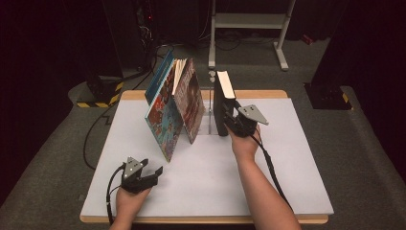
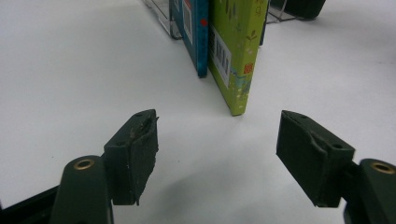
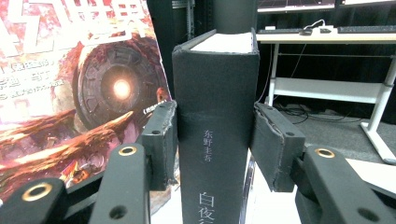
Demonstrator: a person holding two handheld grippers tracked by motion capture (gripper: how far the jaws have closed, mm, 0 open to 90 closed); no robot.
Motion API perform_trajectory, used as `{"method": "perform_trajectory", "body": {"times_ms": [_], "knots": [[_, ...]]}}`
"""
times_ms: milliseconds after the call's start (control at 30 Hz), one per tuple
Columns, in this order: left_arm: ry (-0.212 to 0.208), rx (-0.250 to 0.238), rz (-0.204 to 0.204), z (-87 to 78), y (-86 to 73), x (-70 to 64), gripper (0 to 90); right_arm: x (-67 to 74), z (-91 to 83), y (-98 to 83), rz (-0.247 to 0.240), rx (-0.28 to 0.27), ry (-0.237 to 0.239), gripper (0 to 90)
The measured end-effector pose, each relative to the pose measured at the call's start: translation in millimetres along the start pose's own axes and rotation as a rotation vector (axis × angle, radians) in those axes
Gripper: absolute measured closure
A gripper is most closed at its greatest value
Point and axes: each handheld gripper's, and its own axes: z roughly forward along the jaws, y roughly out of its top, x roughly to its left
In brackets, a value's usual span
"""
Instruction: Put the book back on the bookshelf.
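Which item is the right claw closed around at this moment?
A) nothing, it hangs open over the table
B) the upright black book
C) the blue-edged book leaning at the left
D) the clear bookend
B: in the right gripper view the right claw has both jaws pressed against the spine of the upright black book.

Black book spine cut off below, clear stand mostly hidden
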Motion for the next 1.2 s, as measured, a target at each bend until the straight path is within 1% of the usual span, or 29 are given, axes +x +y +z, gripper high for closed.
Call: {"method": "perform_trajectory", "body": {"times_ms": [433,633,767,900,1000,1033,1100,1200], "knots": [[-0.002,0.0,0.0,0.0,-0.1,-0.1,29.3,1.2,4.7,0.5,0.004,0.002,-0.007,50.5],[-0.002,0.001,0.001,0.0,-0.1,-0.1,29.4,1.3,5.0,1.1,0.012,0.019,0.024,47.7],[-0.002,0.002,0.001,0.1,-0.2,-0.3,29.4,3.1,5.2,2.1,0.008,0.037,0.041,43.3],[-0.003,0.005,0.003,0.3,-0.3,-0.3,29.4,2.3,5.0,2.7,0.008,0.052,0.053,36.1],[-0.003,0.011,0.007,0.5,-0.3,-0.3,29.3,2.7,3.4,2.8,-0.004,0.064,0.061,30.6],[-0.003,0.02,0.017,0.1,-0.3,0.3,29.3,3.1,2.5,2.9,-0.012,0.065,0.064,29.3],[-0.004,0.017,0.007,0.9,-0.5,-0.6,29.2,3.8,0.5,3.2,-0.021,0.07,0.071,27.4],[-0.003,0.018,0.009,1.4,-0.7,-0.9,29.2,4.6,-2.7,4.0,-0.029,0.075,0.076,24.6]]}}
